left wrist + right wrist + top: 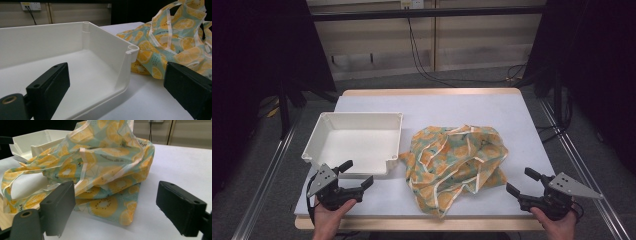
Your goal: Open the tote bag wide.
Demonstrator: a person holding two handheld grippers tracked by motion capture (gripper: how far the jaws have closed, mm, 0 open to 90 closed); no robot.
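Both the left claw [356,174] and the right claw [523,181] stood wide open and empty at the desk's [472,105] near edge. Between them lay a crumpled fruit-print bag [455,162], touching a white tray [357,142] ahead of the left claw.

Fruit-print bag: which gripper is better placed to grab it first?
Probably right. The right gripper, open, points straight at the fruit-print bag; the left gripper, also open, faces the white tray's corner, bag off to its side.

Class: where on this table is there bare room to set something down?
Free: the far strip beyond the tray and bag, and the right side past the bag. The tray's inside is bare too. Crowded: the gap between tray and bag, nearly touching.
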